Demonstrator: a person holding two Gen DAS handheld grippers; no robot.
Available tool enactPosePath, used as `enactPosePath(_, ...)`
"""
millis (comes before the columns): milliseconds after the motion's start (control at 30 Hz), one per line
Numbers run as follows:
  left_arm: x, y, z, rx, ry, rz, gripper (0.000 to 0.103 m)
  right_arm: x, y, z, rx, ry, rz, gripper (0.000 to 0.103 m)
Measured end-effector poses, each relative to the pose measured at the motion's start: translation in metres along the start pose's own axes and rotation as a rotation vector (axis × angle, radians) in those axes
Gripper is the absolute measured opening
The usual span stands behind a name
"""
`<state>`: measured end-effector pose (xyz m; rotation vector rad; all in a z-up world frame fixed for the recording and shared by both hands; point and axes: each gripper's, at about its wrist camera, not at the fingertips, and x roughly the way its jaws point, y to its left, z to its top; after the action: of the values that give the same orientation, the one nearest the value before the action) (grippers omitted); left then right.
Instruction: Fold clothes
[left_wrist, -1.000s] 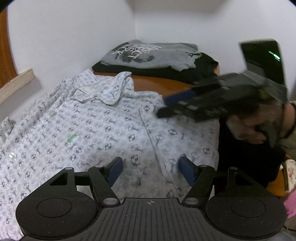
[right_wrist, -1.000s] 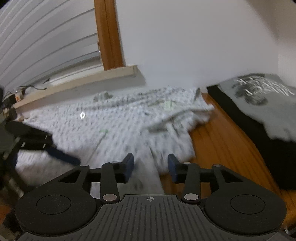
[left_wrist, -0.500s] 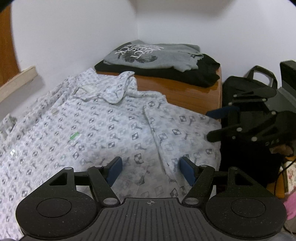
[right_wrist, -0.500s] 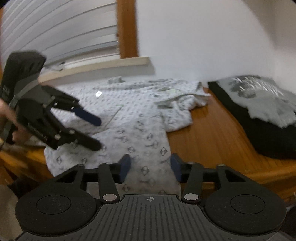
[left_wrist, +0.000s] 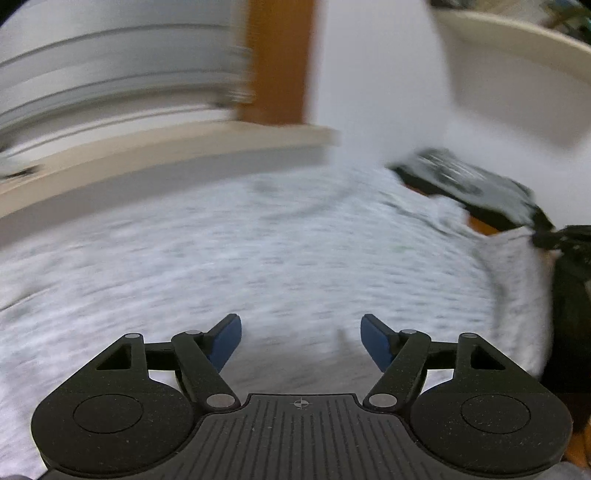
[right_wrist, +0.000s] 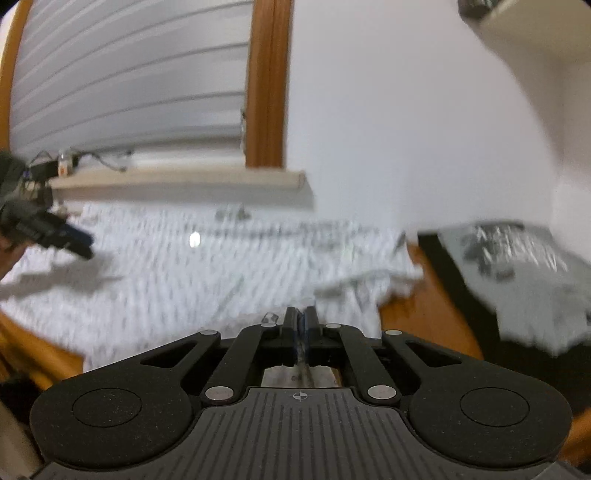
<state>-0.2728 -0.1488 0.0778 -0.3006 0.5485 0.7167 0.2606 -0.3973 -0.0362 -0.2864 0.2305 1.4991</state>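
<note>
– Where's the shirt?

– The white patterned button-up shirt (left_wrist: 280, 258) lies spread over the wooden table (right_wrist: 424, 317), not folded as far as I can tell through the blur. A folded grey printed top (right_wrist: 517, 266) sits on a black one at the far corner.

– Jaws?

– My right gripper (right_wrist: 301, 317) is pinched on the shirt's edge; my left gripper (left_wrist: 301, 341) hangs wide above it.

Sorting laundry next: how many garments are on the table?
3. The patterned white shirt lies spread out, its edge pinched in the right claw. A grey printed tee lies folded on a black garment at far right. More may be hidden.
</note>
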Motion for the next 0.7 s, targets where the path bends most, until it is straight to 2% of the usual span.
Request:
enactPosePath(200,-0.060,0.072,-0.032,-0.121,-0.027,0.186,0.075,0.049,0.032,0.056,-0.029,-0.094,0.016,0.002)
enactPosePath(300,-0.089,0.108,-0.048,-0.182,-0.040,0.279,0.075,0.092,0.045,0.067,-0.058,-0.085,0.031,0.002)
enactPosePath(367,-0.107,0.124,-0.058,-0.210,-0.038,0.324,0.075,0.124,0.054,0.064,-0.104,-0.038,0.029,0.002)
enactPosePath(467,-0.127,0.133,-0.072,-0.224,-0.020,0.358,0.075,0.164,0.062,0.052,-0.144,0.057,0.034,0.002)
enactPosePath(600,-0.148,0.133,-0.086,-0.223,0.000,0.368,0.073,0.178,0.063,0.043,-0.136,0.120,0.038,0.002)
enactPosePath(633,-0.152,0.132,-0.089,-0.223,0.005,0.361,0.069,0.178,0.061,0.043,-0.125,0.125,0.037,0.002)
enactPosePath(700,-0.161,0.129,-0.096,-0.236,0.014,0.333,0.054,0.178,0.058,0.043,-0.102,0.144,0.035,0.010)
